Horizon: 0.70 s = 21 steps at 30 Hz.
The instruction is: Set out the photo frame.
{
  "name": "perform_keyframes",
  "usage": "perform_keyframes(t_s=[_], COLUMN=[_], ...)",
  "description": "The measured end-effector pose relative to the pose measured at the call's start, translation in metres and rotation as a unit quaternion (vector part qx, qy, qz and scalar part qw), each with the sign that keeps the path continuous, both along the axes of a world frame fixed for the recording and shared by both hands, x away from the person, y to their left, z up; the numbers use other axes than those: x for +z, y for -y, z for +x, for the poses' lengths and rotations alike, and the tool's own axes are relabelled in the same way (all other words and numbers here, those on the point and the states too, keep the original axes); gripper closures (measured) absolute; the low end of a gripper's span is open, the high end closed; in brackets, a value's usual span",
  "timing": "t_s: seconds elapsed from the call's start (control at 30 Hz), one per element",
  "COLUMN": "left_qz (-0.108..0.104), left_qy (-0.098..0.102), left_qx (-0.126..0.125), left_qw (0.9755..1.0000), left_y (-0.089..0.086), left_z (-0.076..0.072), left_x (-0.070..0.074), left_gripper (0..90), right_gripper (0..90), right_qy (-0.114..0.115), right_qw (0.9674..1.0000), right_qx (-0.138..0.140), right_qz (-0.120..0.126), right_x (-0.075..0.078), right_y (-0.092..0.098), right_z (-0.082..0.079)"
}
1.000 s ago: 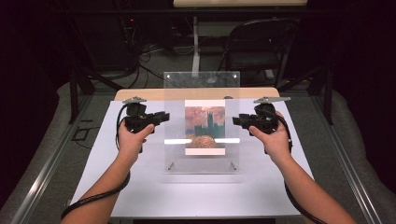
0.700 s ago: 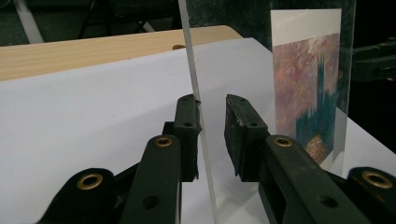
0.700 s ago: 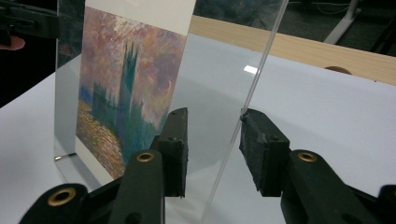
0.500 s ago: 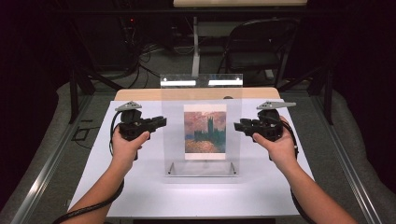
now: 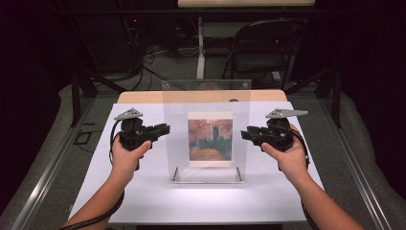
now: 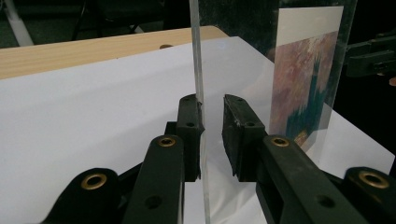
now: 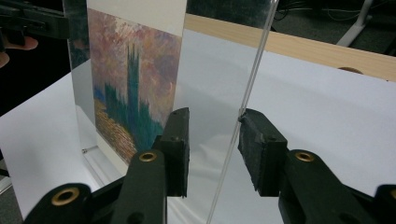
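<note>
A clear acrylic picture frame [image 5: 206, 96] stands upright on the white table, with a painted print [image 5: 209, 139] at its middle. My left gripper [image 5: 165, 128] straddles its left edge and my right gripper [image 5: 243, 134] its right edge. In the left gripper view the pane's edge [image 6: 196, 56] runs between the jaws [image 6: 212, 121]. The far pad touches it and the near pad stands off; these jaws have just been closing. In the right gripper view the edge [image 7: 261, 46] lies against the far pad, with a gap to the near one [image 7: 212, 135].
A white sheet [image 5: 143, 201] covers the table, and its wooden far edge [image 5: 143, 97] shows behind the frame. A black chair [image 5: 258, 52] and cables lie beyond. Metal rails [image 5: 52, 163] run along both sides of the table.
Both hands and the frame have come a little toward the person. The bright glare band on the pane has gone, and the print now shows plainly.
</note>
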<state>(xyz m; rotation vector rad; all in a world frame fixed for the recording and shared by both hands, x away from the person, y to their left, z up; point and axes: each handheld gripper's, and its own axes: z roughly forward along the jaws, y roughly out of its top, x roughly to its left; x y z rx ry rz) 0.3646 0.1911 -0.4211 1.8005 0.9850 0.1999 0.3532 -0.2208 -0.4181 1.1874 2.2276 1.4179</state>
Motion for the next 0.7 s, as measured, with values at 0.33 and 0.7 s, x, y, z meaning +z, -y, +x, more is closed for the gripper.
perform_keyframes(t_s=[0.33, 0.7], left_qz=[0.0, -0.001], left_qy=[0.002, 0.009], left_qx=[-0.007, -0.017], left_qw=[1.0, 0.9998], left_y=[0.0, -0.001], left_z=[-0.012, -0.025], left_x=[0.002, 0.002], left_gripper=[75.8, 74.2], right_gripper=[63.6, 64.5], right_qy=[-0.001, 0.001], right_qw=[0.9999, 0.9998], right_qx=[0.008, 0.019], right_qz=[0.007, 0.002], right_x=[0.001, 0.003], right_y=[0.001, 0.002], right_z=[-0.011, -0.023])
